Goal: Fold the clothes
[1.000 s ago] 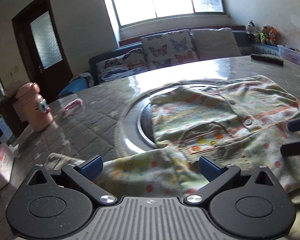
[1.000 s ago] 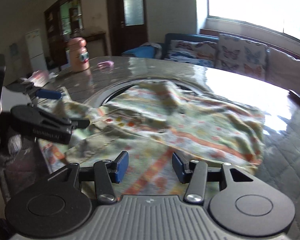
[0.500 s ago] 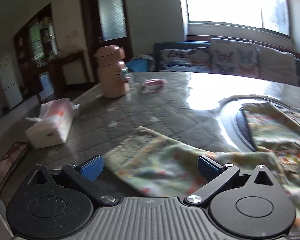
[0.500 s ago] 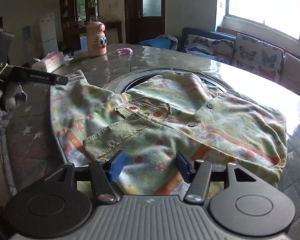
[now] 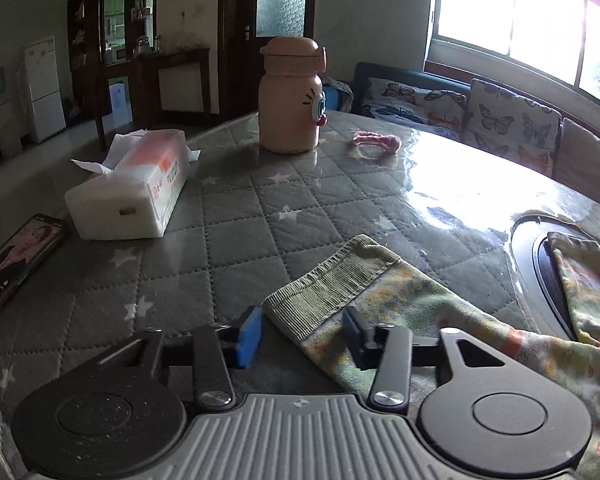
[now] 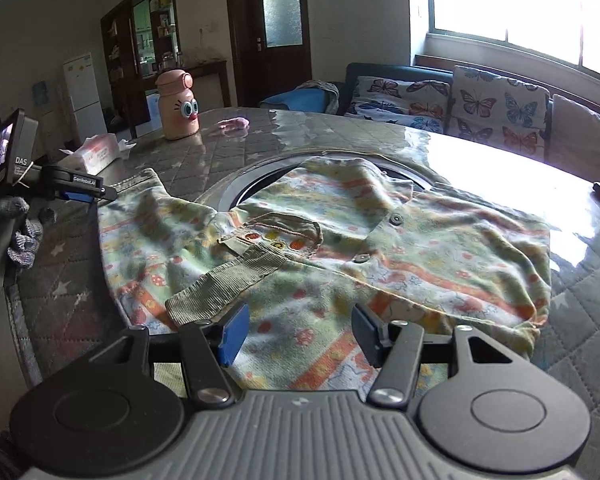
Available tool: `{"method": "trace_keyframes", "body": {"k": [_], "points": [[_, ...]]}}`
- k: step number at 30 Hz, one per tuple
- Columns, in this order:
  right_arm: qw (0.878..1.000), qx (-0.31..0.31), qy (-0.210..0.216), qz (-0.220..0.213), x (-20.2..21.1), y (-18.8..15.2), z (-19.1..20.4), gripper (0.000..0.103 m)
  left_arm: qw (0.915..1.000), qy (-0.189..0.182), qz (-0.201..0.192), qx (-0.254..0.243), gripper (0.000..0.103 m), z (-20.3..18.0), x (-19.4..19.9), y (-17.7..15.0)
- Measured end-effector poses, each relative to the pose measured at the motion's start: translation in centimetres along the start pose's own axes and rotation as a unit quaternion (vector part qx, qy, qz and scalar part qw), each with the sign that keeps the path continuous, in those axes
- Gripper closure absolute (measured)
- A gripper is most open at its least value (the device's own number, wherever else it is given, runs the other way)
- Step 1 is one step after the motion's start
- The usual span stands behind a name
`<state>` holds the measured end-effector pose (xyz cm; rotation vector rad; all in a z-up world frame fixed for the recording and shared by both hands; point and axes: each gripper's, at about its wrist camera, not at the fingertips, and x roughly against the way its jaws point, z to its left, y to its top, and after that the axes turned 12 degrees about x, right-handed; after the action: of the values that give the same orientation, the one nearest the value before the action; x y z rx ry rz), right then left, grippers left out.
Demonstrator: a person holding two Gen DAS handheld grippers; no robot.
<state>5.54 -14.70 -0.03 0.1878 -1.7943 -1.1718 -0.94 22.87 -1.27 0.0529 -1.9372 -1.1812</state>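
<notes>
we close the left claw (image 5: 298,334) on a sleeve cuff (image 5: 332,286)
the sleeve runs lower right to upper left; cuff between closing jaws, untouched. right claw (image 6: 298,334) half open over the shirt (image 6: 340,248), holding nothing.

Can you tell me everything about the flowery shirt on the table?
The shirt is soft, pale green knit with orange stripes and little dots and flowers. It has buttons down the front, a chest pocket and ribbed green cuffs. It lies spread but wrinkled on the quilted table, partly over a dark round inset. One sleeve is folded across the front; the other stretches out sideways. The left gripper is closing around that sleeve's cuff. The right gripper hangs open over the hem.
</notes>
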Motion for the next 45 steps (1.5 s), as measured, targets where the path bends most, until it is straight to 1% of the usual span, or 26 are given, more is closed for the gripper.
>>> {"method": "trace_keyframes", "body": {"k": [1,3,6,9,12,14,17,20,22,25,30,31,34,37,38,39,40,42,44,45], "points": [[1.0,-0.002,0.0,-0.001,0.1,0.0,-0.1,0.045,1.0,-0.004,0.0,0.001,0.071,0.0,0.1,0.0],[1.0,-0.006,-0.001,-0.002,0.2,-0.1,-0.1,0.045,0.9999,-0.014,0.001,0.005,0.085,0.2,0.0,0.1],[1.0,-0.011,-0.006,-0.007,0.5,-0.2,-0.2,0.045,0.9995,-0.03,-0.001,0.011,0.094,0.2,0.3,0.1],[1.0,-0.02,-0.011,-0.013,1.0,-0.3,-0.3,0.046,0.9982,-0.057,-0.008,0.014,0.095,-0.6,1.7,0.2],[0.999,-0.032,-0.015,-0.021,1.6,-0.5,-0.7,0.046,0.9939,-0.108,-0.019,-0.002,0.095,-2.5,4.4,0.2],[0.999,-0.04,-0.018,-0.025,2.0,-0.6,-1.0,0.046,0.9883,-0.149,-0.025,-0.02,0.095,-4.4,6.4,0.0],[0.997,-0.057,-0.03,-0.034,2.8,-0.9,-1.7,0.046,0.9749,-0.218,-0.015,-0.043,0.096,-7.4,8.8,-0.7],[0.996,-0.071,-0.04,-0.04,3.6,-1.4,-2.3,0.046,0.9586,-0.276,-0.002,-0.069,0.096,-10.6,10.7,-1.7],[0.994,-0.08,-0.051,-0.044,4.3,-1.9,-2.9,0.046,0.9476,-0.307,0.01,-0.087,0.096,-12.5,11.5,-2.7],[0.992,-0.097,-0.067,-0.045,5.1,-2.7,-3.7,0.046,0.928,-0.353,0.032,-0.114,0.096,-15.3,12.5,-4.4],[0.987,-0.128,-0.088,-0.046,6.2,-4.0,-5.3,0.047,0.8978,-0.406,0.07,-0.155,0.096,-18.9,13.5,-7.6],[0.986,-0.135,-0.09,-0.046,6.3,-4.2,-5.5,0.047,0.8924,-0.412,0.08,-0.167,0.096,-19.6,13.4,-8.3],[0.982,-0.156,-0.092,-0.046,6.4,-4.7,-6.3,0.047,0.8825,-0.413,0.104,-0.2,0.094,-20.8,13.2,-10.1],[0.981,-0.168,-0.085,-0.047,6.1,-4.8,-6.7,0.048,0.8757,-0.412,0.121,-0.221,0.092,-20.9,13.0,-11.3],[0.981,-0.17,-0.081,-0.047,6.0,-4.7,-6.7,0.048,0.8754,-0.411,0.119,-0.225,0.089,-20.6,13.0,-11.3],[0.981,-0.172,-0.077,-0.047,5.8,-4.7,-6.7,0.051,0.8751,-0.41,0.117,-0.229,0.083,-20.2,13.1,-11.2],[0.982,-0.171,-0.071,-0.046,5.5,-4.6,-6.7,0.052,0.8773,-0.405,0.109,-0.232,0.081,-19.8,13.2,-11.1],[0.983,-0.169,-0.06,-0.043,4.9,-4.4,-6.4,0.053,0.8852,-0.393,0.1,-0.229,0.07,-18.8,12.9,-10.3],[0.984,-0.166,-0.05,-0.041,4.3,-4.2,-6.1,0.054,0.8929,-0.379,0.091,-0.225,0.064,-17.8,12.6,-9.5],[0.984,-0.167,-0.044,-0.039,4.0,-4.1,-5.9,0.055,0.8991,-0.367,0.086,-0.222,0.062,-17.2,12.2,-9.2]]}}
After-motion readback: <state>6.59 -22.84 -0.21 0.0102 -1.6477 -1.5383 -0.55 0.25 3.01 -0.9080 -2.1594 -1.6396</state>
